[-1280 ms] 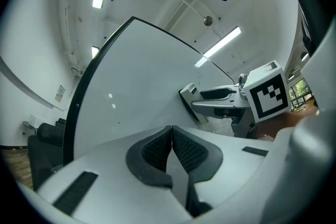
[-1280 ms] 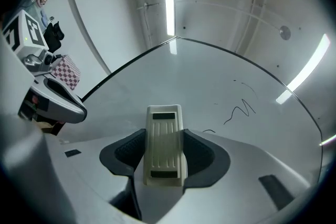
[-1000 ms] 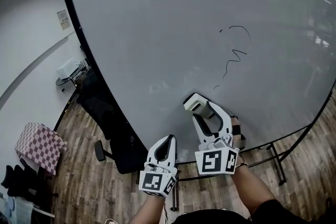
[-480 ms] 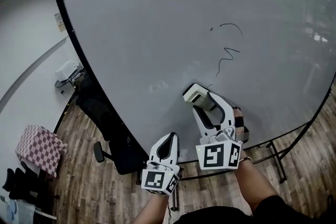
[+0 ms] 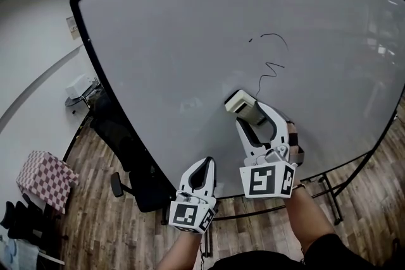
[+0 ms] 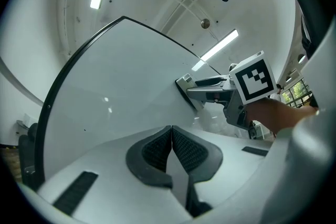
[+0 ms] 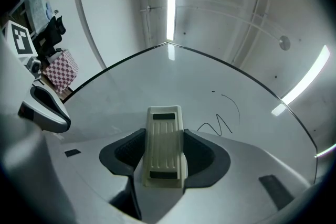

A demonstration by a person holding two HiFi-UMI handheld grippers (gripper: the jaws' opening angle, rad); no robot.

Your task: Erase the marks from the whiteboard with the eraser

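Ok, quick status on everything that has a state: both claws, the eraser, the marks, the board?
Left claw: shut, empty, held off the board.
Right claw: shut on the eraser.
Eraser: gripped lengthwise, at the board just below the marks; contact looks likely.
Marks: unerased; a zigzag, a curve and a dot show.
Whiteboard: upright, blank apart from those marks.

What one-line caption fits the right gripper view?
Right gripper clamps a cream eraser beside black marks on the whiteboard.

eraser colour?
Eraser: cream with two dark patches; shows best in the right gripper view.
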